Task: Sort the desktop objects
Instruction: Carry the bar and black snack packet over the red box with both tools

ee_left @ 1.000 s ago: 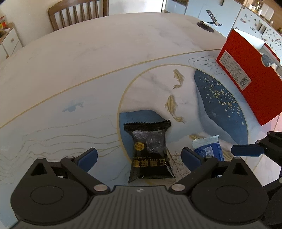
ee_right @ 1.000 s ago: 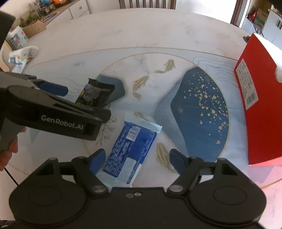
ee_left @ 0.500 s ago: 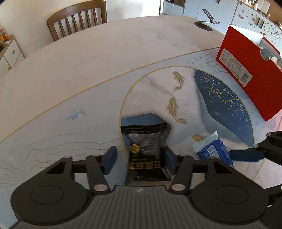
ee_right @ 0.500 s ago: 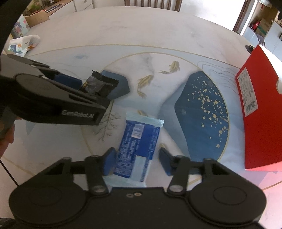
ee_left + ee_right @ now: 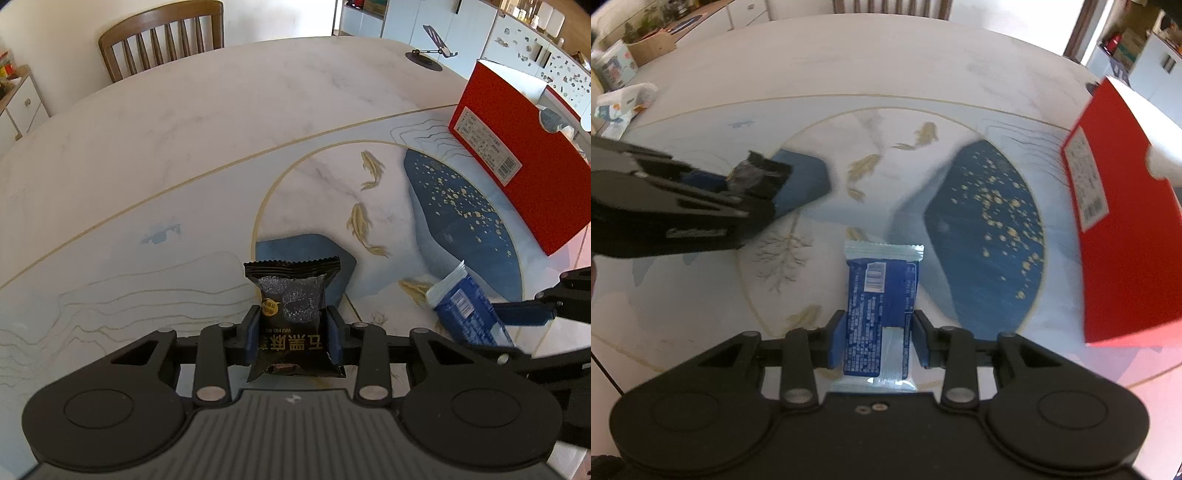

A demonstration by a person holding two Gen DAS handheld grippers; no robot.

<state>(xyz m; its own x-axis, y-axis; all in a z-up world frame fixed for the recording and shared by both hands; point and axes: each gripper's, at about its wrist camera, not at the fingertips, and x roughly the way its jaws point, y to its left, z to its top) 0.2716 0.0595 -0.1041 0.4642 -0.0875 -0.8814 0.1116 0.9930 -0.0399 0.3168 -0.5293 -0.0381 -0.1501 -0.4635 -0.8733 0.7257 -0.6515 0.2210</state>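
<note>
The left tool [image 5: 291,334] has just been closing and now pinches a black snack packet [image 5: 293,314] above the patterned worktop [image 5: 184,147]. The right tool [image 5: 877,341] has also been closing and pinches a blue packet [image 5: 879,314]. A red box [image 5: 1123,229] stands to the right.

Black snack packet [image 5: 291,314] and blue-white wrapped bar [image 5: 879,317], both lengthwise on painted tabletop.
</note>
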